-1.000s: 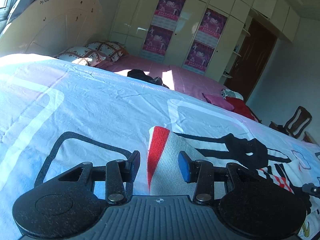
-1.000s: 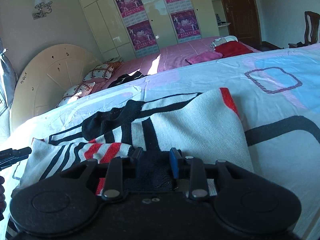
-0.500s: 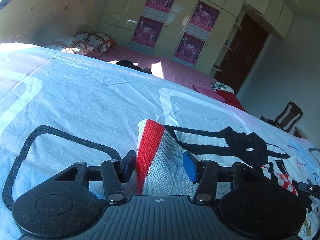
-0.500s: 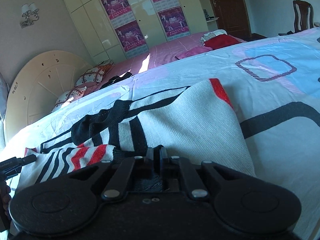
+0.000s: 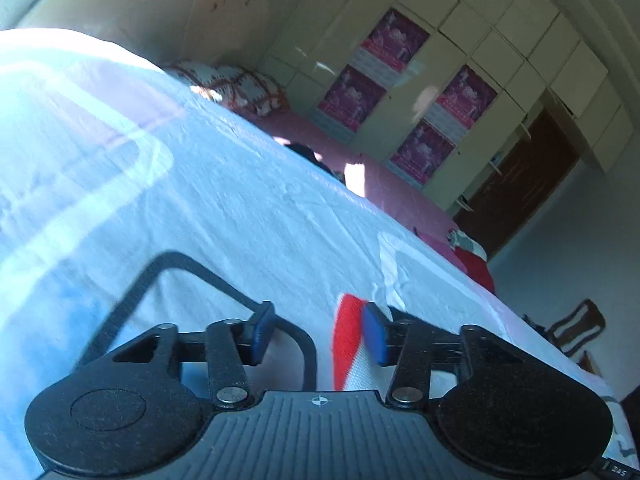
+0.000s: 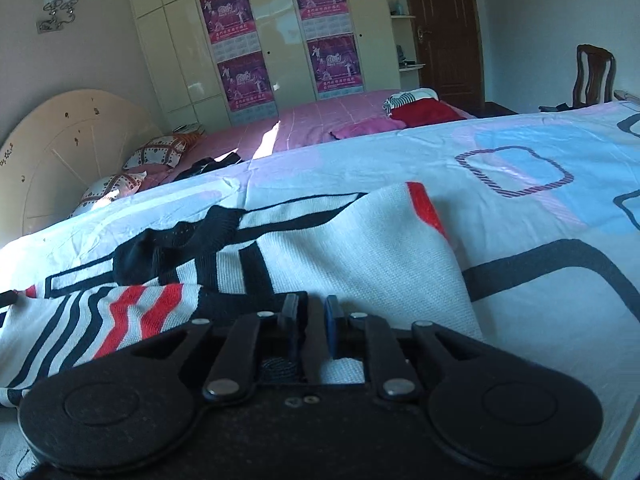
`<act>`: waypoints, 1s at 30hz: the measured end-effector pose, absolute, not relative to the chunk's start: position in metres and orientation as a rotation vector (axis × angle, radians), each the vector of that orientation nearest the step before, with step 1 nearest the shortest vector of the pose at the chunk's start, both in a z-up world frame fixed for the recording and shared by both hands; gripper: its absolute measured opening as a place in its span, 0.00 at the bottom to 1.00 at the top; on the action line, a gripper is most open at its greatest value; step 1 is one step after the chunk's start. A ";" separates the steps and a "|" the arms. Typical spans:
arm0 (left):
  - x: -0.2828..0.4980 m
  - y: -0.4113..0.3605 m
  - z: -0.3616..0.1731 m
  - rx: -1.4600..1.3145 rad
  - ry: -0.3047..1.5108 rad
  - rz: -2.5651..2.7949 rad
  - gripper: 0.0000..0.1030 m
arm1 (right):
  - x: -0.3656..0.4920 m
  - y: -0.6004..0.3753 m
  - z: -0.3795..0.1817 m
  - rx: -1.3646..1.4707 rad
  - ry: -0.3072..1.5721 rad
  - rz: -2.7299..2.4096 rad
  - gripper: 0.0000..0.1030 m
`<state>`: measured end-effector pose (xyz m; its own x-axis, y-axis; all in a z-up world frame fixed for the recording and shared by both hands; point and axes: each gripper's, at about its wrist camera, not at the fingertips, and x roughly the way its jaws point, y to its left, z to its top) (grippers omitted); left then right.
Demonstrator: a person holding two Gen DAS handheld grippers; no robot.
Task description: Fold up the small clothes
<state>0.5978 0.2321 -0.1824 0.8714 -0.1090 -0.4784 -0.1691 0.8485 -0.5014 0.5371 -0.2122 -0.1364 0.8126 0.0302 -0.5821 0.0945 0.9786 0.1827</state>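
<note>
Right wrist: sweater [image 6: 360,248] lies lengthwise, red-edged corner farthest.

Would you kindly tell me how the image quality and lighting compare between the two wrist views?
Left wrist view: tilted, motion-blurred, the bedsheet washed out by sun glare at upper left. Right wrist view: sharper and evenly lit, the sweater crisp, a sun patch on the pink bed; both bend at the edges.

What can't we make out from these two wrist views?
- Left wrist view: most of the knit sweater is hidden behind the left gripper, whose jaws are opening; frame motion-blurred.
- Right wrist view: the right gripper body covers the sweater's near hem; whether fabric is pinched is unclear.
- Poster text too small.
</note>
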 end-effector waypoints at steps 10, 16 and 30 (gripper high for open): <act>0.630 0.210 -0.185 -0.398 0.622 -0.003 0.54 | 0.543 -0.205 -0.140 0.225 0.682 0.052 0.09; 0.636 0.198 -0.182 -0.290 0.631 -0.013 0.54 | 0.533 -0.211 -0.137 0.197 0.667 -0.004 0.08; 0.615 0.190 -0.157 -0.330 0.570 -0.187 0.55 | 0.535 -0.199 -0.126 0.141 0.597 0.100 0.12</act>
<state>0.6148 0.1904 -0.1568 0.8268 -0.2635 -0.4969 0.0828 0.9309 -0.3558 0.5351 -0.1993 -0.1257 0.8228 0.1346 -0.5521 -0.0534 0.9856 0.1607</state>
